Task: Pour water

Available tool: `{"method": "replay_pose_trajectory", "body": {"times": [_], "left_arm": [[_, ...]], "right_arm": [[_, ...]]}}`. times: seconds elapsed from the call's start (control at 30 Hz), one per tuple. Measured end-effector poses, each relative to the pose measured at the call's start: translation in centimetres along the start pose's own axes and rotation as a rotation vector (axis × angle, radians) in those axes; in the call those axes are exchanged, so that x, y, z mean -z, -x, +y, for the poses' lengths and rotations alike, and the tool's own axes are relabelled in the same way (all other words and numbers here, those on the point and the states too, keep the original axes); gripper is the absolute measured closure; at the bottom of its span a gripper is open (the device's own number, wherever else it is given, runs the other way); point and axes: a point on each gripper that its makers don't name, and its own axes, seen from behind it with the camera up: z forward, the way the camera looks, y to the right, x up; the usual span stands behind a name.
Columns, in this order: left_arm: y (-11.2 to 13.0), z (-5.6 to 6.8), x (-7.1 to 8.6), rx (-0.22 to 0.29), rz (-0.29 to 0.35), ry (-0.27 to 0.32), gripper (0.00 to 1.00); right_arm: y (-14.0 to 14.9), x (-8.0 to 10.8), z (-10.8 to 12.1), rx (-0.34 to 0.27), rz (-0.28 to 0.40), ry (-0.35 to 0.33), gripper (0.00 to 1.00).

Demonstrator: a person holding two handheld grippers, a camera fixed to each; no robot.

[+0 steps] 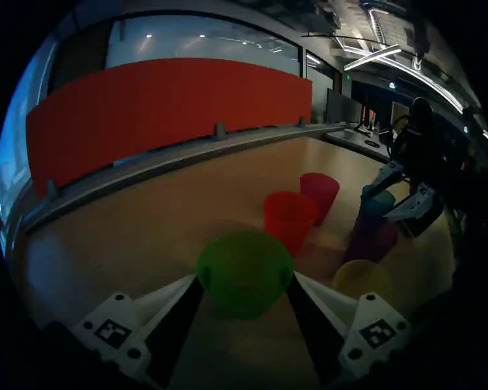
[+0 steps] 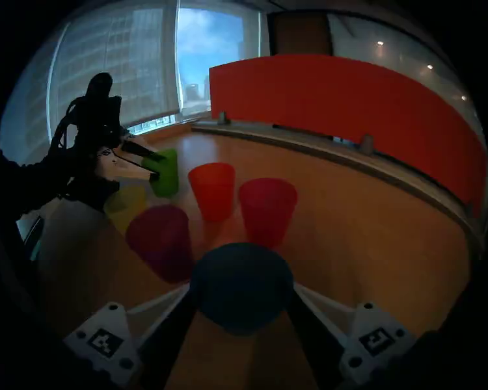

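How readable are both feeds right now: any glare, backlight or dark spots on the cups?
Left gripper view: dim overall, ceiling light strips glaring, green cup readable. Right gripper view: bright window silhouettes the hand holding the left hand-held gripper; blue cup dark but sharp.

Both clamped: left tool (image 1: 244,281) fingers press either side of green cup (image 1: 245,260); right tool (image 2: 242,296) likewise grips blue cup (image 2: 241,276).
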Motion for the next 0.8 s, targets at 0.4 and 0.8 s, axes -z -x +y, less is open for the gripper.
{"method": "replay_pose_trajectory", "body": {"times": [0.4,0.8], "left_arm": [[-3.6,1.2,4.8,-0.013,0.080,-0.017,0.15],[-8.6,3.7,10.9,-0.045,0.204,-0.037,0.15]], "right_arm": [[-3.0,3.3,-1.3,0.024,0.053,0.018,0.11],[-6.1,7.7,-3.7,0.057,0.117,0.036,0.11]]}}
